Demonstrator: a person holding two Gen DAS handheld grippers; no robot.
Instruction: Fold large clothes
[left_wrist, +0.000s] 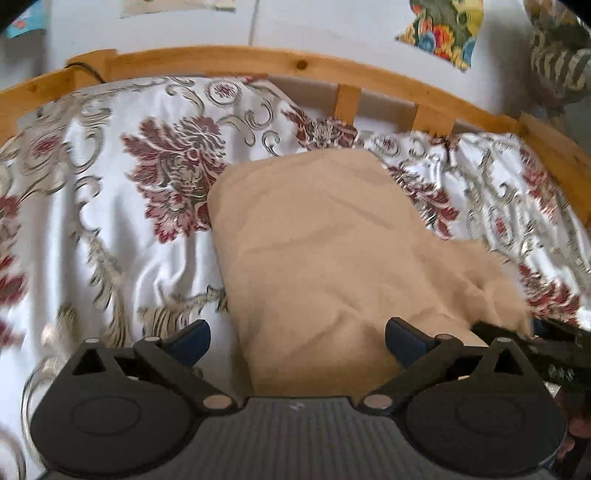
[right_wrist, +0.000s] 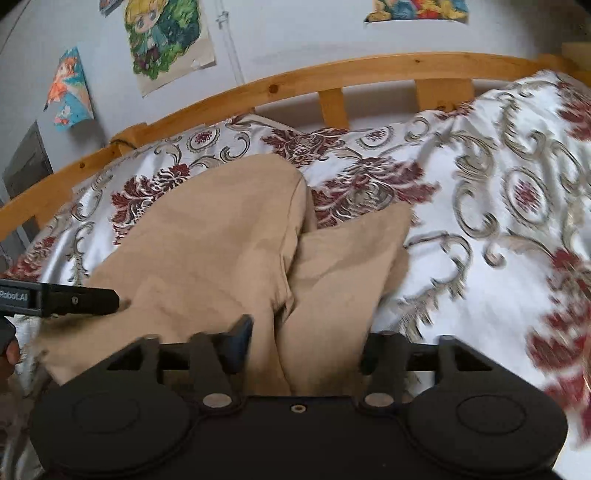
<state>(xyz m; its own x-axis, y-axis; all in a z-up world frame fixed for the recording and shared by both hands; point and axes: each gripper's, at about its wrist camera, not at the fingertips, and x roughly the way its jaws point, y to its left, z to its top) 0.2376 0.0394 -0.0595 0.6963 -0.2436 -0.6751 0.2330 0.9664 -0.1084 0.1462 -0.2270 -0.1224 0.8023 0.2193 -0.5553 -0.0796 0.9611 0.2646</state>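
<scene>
1. The tan cloth (left_wrist: 332, 258) lies on the bed (left_wrist: 110, 221), in the middle, and reaches from the near edge toward the wooden rail (left_wrist: 258, 59) at the far edge. It lies there because the bed gives it a big soft place to spread out.

2. The cloth already looks partly folded. In the right wrist view one layer (right_wrist: 351, 266) sticks out from under the top layer, so the edges do not match yet.

3. The left gripper (left_wrist: 297, 338) is open wide. Its two blue pads (left_wrist: 190, 341) sit on each side of the near end of the cloth, but they do not pinch it. It seems ready to close on that end.

4. The right gripper (right_wrist: 306, 343) also has cloth between its fingers. One finger (right_wrist: 238, 343) shows well, but the other is partly hidden by the cloth. The gap looks wide, so it is probably not squeezing yet.

5. Both grippers are at the near edge of the bed, close beside each other. That makes sense, because two grips on one end can lift it evenly.

6. The next step is likely to grab the near end and carry it toward the rail.

7. The picture is blurry, and the bed cover (right_wrist: 498, 221) is wrinkled, so the cloth could bunch up.
</scene>
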